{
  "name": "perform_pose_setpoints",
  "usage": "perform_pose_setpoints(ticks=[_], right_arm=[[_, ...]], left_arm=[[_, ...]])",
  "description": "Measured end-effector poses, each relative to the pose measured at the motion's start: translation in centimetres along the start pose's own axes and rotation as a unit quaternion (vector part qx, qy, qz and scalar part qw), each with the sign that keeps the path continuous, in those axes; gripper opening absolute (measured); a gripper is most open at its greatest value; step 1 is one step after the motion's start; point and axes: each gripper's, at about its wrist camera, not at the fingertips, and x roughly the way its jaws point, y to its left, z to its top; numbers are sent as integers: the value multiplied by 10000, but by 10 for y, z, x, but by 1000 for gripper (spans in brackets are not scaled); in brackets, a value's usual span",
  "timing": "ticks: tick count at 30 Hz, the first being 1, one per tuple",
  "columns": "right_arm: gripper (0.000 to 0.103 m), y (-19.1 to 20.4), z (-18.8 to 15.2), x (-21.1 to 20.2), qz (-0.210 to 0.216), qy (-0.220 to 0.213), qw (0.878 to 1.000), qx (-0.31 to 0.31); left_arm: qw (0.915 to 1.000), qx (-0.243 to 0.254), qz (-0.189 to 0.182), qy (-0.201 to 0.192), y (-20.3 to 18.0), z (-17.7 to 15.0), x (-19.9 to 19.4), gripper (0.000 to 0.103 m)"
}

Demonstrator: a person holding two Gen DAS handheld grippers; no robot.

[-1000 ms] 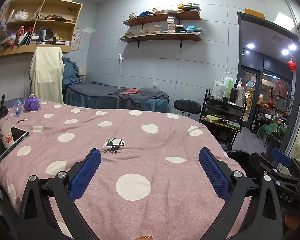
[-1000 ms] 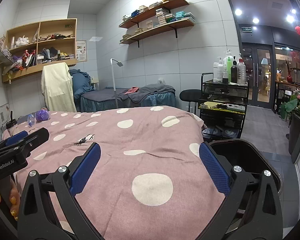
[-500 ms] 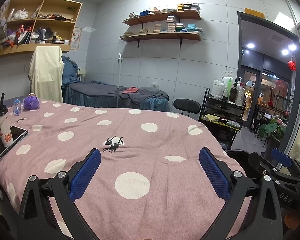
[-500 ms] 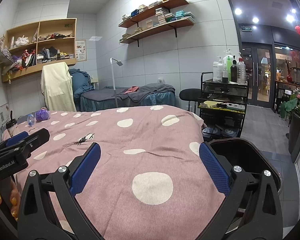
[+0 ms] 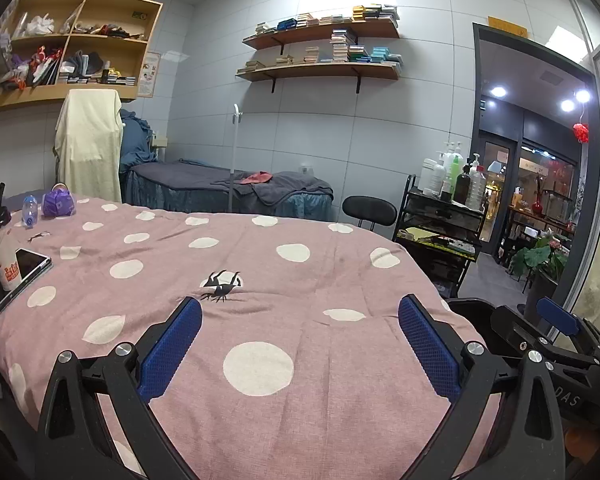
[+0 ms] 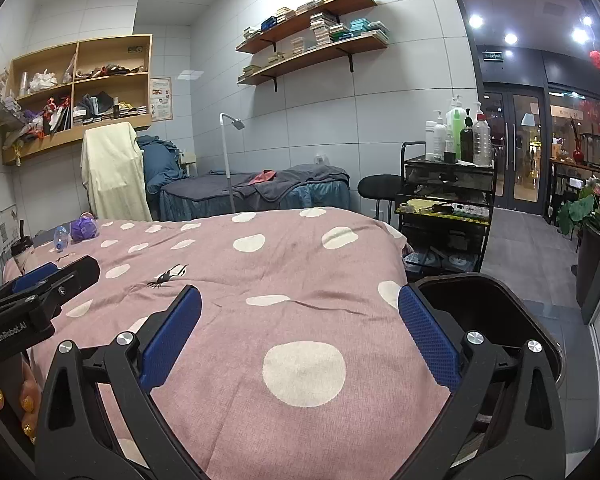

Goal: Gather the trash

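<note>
A bed with a pink polka-dot cover [image 5: 260,280] fills both views. At its far left lie a drink cup with a black lid [image 5: 0,248], a small clear bottle [image 5: 29,210] and a crumpled purple wrapper [image 5: 58,204]; they also show in the right wrist view [image 6: 82,230]. A black bin [image 6: 480,308] stands at the bed's right edge. My left gripper [image 5: 300,336] is open and empty above the near part of the cover. My right gripper [image 6: 300,336] is open and empty, with the bin just behind its right finger.
A tablet [image 5: 12,280] lies under the cup. A black printed figure [image 5: 220,284] marks the cover's middle. A black trolley with bottles [image 5: 448,216] and a stool [image 5: 370,210] stand to the right. A second bed [image 5: 228,188] is behind.
The left wrist view has shifted slightly, the bed sitting a little lower in frame. Both grippers stay open and empty.
</note>
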Motion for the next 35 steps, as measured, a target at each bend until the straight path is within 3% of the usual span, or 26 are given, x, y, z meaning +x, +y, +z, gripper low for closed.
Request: perform_pose_setpoints(ticks=[35], right_arm=[[97, -3, -8, 3, -26, 63, 9999, 96]], left_arm=[[9999, 62, -60, 100, -1, -1, 4, 97]])
